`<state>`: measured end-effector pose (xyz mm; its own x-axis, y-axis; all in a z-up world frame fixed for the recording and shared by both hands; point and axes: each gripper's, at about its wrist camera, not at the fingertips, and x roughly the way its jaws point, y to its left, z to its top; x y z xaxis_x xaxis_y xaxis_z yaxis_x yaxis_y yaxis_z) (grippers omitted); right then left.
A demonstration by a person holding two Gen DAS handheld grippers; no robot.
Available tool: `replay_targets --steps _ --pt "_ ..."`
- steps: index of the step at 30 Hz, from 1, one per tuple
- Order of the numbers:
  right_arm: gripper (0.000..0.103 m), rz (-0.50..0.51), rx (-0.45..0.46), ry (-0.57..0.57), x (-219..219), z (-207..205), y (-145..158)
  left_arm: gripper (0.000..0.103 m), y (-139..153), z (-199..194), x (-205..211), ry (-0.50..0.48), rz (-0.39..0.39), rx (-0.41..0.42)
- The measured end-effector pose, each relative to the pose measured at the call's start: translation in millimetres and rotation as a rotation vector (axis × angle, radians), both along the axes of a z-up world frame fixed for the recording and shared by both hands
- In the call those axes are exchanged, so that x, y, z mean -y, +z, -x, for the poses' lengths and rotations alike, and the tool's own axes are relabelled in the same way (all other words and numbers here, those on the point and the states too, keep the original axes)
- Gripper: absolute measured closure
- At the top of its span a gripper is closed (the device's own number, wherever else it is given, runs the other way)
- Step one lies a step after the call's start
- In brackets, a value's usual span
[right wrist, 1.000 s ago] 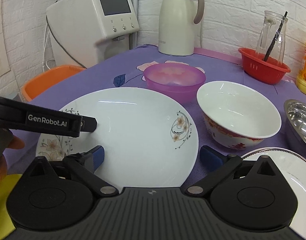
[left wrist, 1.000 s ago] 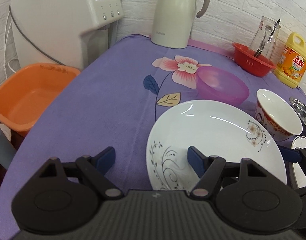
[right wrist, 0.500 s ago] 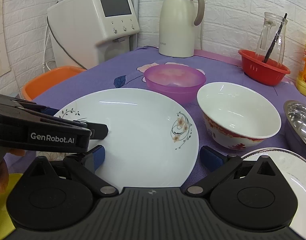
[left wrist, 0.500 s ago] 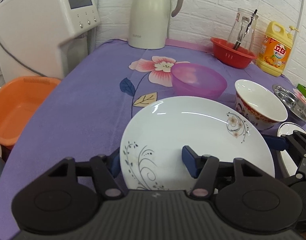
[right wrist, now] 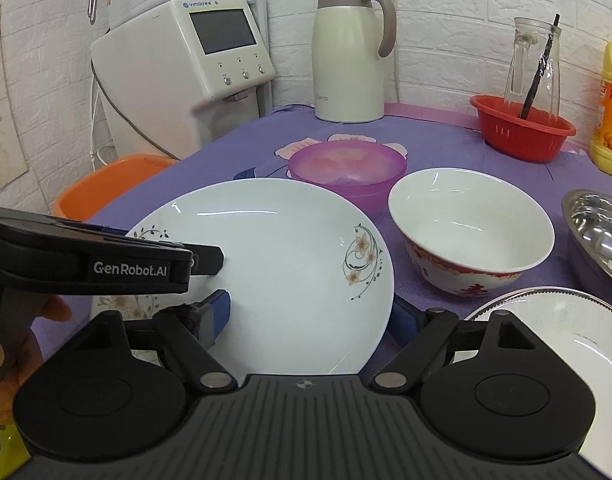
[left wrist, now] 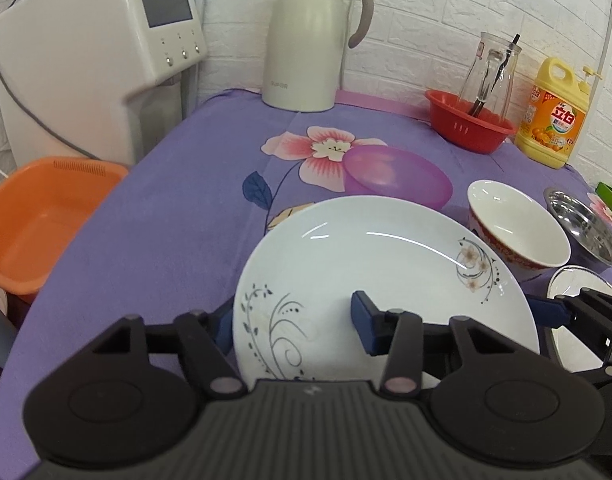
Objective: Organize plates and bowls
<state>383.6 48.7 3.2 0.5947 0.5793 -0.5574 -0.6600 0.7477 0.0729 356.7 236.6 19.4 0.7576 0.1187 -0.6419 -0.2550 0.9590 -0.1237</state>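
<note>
1. Left gripper [left wrist: 292, 320]: jaws closing round near-left rim of the large white round plate with floral scrollwork [left wrist: 385, 276]; one blue pad under/outside the rim, other over the plate face. Can't tell if pads press yet.
2. Right gripper [right wrist: 311, 314]: jaws spread wide, straddling the plate's near-right rim, not clamped.
3. Plate sits centre of the purple flowered tablecloth [left wrist: 166, 220].
4. At 12 o'clock from plate: translucent purple plastic bowl [right wrist: 347, 170], just behind.
5. At 2 o'clock: white ceramic bowl w/ red pattern [right wrist: 471, 228].
6. Further right: shiny steel bowl [right wrist: 597, 228].
7. Far 12 o'clock: cream thermos jug [right wrist: 349, 52].
</note>
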Motion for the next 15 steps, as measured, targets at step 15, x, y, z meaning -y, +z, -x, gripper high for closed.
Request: replay_targets --steps 15 --pt "0.0 -0.083 0.052 0.015 11 48 41 0.058 41 66 16 0.029 -0.013 0.089"
